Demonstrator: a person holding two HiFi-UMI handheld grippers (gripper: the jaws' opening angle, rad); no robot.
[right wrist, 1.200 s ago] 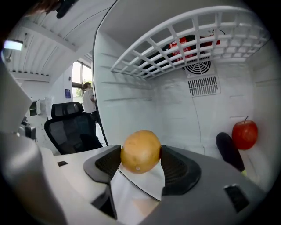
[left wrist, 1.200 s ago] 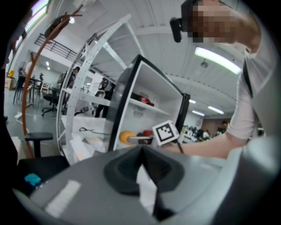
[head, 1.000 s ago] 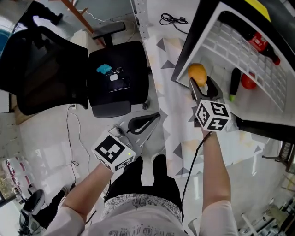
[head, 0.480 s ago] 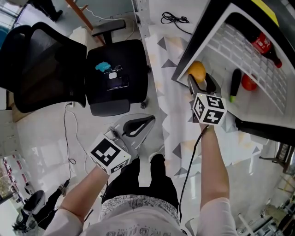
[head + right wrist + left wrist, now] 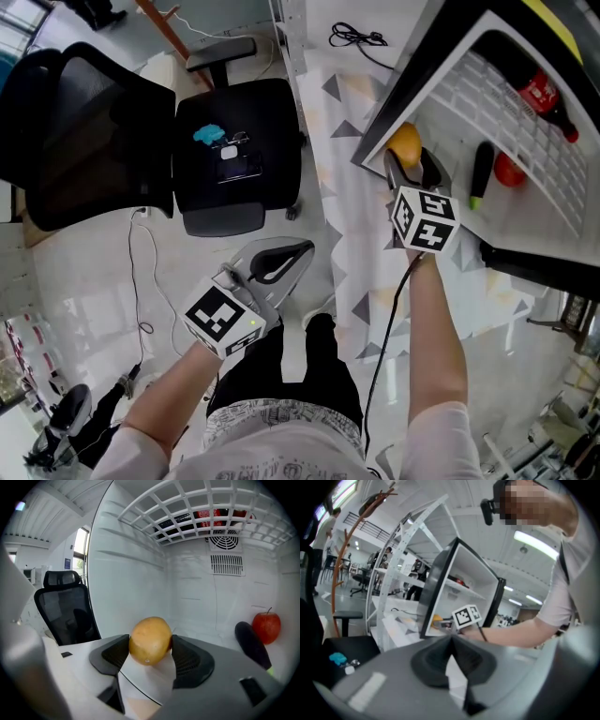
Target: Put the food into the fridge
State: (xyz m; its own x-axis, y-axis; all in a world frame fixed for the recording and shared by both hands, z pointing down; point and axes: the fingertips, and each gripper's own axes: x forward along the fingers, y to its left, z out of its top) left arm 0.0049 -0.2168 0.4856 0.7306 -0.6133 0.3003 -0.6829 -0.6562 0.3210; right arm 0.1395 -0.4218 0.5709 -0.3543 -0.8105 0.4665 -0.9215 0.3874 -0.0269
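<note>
My right gripper (image 5: 409, 161) is shut on a round yellow-orange fruit (image 5: 405, 143) at the front edge of the open white fridge (image 5: 525, 208). In the right gripper view the fruit (image 5: 150, 641) sits squeezed between the two dark pads, just above the fridge floor. A red apple (image 5: 266, 627) and a dark long vegetable (image 5: 251, 644) lie deeper in on the right. A cola bottle (image 5: 544, 94) lies on the wire shelf (image 5: 511, 108). My left gripper (image 5: 302, 248) hangs low over the floor, shut and holding nothing.
A black office chair (image 5: 234, 155) with a small blue thing (image 5: 209, 135) on its seat stands to the left. A grey-patterned cloth (image 5: 347, 234) lies below the fridge. A cable (image 5: 141, 281) trails on the floor. The fridge's left wall (image 5: 122, 573) is close beside the fruit.
Little has changed. My right gripper has edged slightly further towards the fridge with the fruit. My left gripper has drifted a little down and left.
</note>
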